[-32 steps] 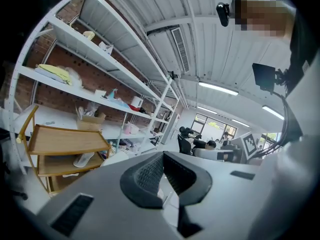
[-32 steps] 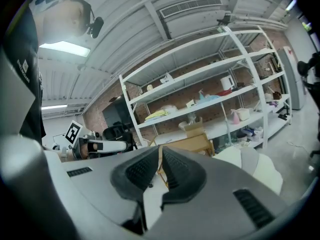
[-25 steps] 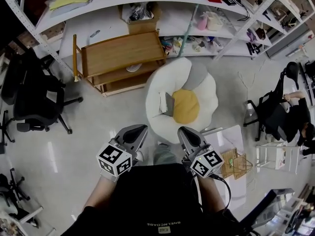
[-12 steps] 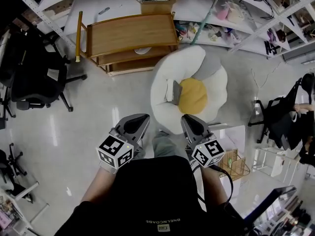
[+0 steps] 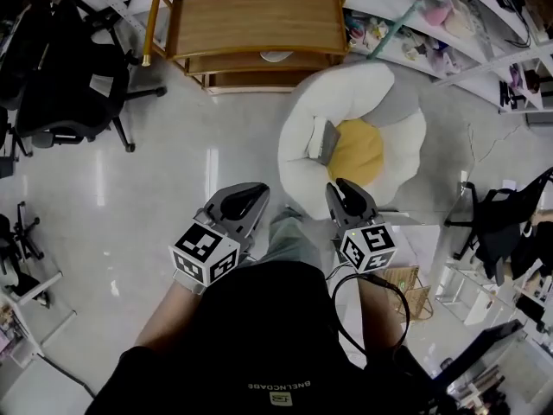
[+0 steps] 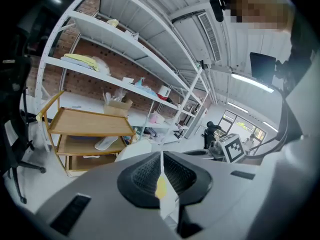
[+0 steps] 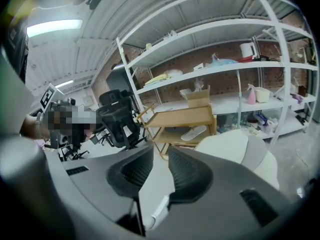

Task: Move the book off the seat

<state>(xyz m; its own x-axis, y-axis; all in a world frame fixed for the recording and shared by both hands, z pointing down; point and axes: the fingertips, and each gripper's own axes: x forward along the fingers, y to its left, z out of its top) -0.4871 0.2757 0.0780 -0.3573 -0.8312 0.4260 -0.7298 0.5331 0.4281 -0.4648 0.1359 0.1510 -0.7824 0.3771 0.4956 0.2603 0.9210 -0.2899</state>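
Observation:
A grey book (image 5: pixel 328 141) lies tilted on the white flower-shaped seat (image 5: pixel 301 137), against its left inner side next to a yellow cushion (image 5: pixel 357 151). Both grippers are held low in front of the person, short of the seat's near edge and apart from the book. My left gripper (image 5: pixel 244 199) is shut, its jaws meeting along a thin line with nothing between them (image 6: pixel 161 170). My right gripper (image 5: pixel 346 195) points at the seat; its jaws are opening, and the narrow gap (image 7: pixel 160 168) holds nothing. The seat's white rim (image 7: pixel 235 143) shows beyond the right jaw.
A wooden three-tier cart (image 5: pixel 257 26) stands just behind the seat, with white shelving (image 7: pixel 215 69) beyond it. A black office chair (image 5: pixel 65 93) is at the far left. Small stands and a wooden basket (image 5: pixel 402 284) crowd the floor at the right.
The person has stepped forward, so the seat and book lie closer to both grippers. The right gripper's jaws have parted slightly; the left gripper stays shut.

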